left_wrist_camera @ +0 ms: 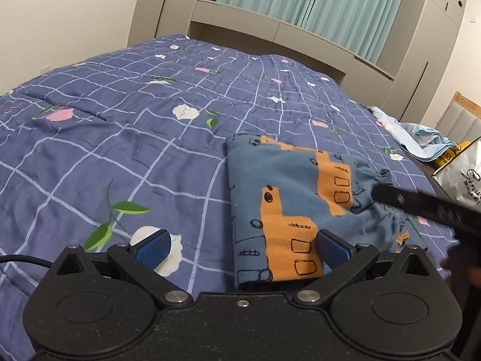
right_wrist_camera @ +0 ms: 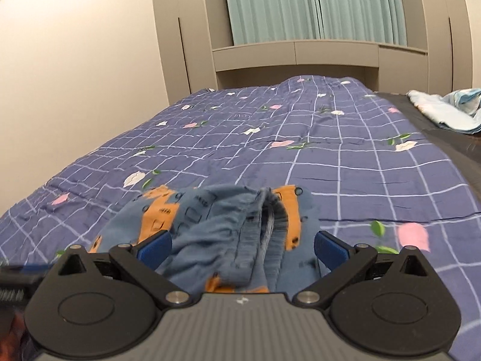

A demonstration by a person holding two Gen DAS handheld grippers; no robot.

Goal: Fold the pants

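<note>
Left wrist view shows the pants (left_wrist_camera: 288, 207) folded flat on the bed (left_wrist_camera: 120, 138), with the left claw (left_wrist_camera: 243, 248) wide open and holding nothing. Right wrist view shows the bunched waistband up close between the right claw's (right_wrist_camera: 242, 248) wide-apart pads (right_wrist_camera: 329, 248), which do not squeeze it.
</note>
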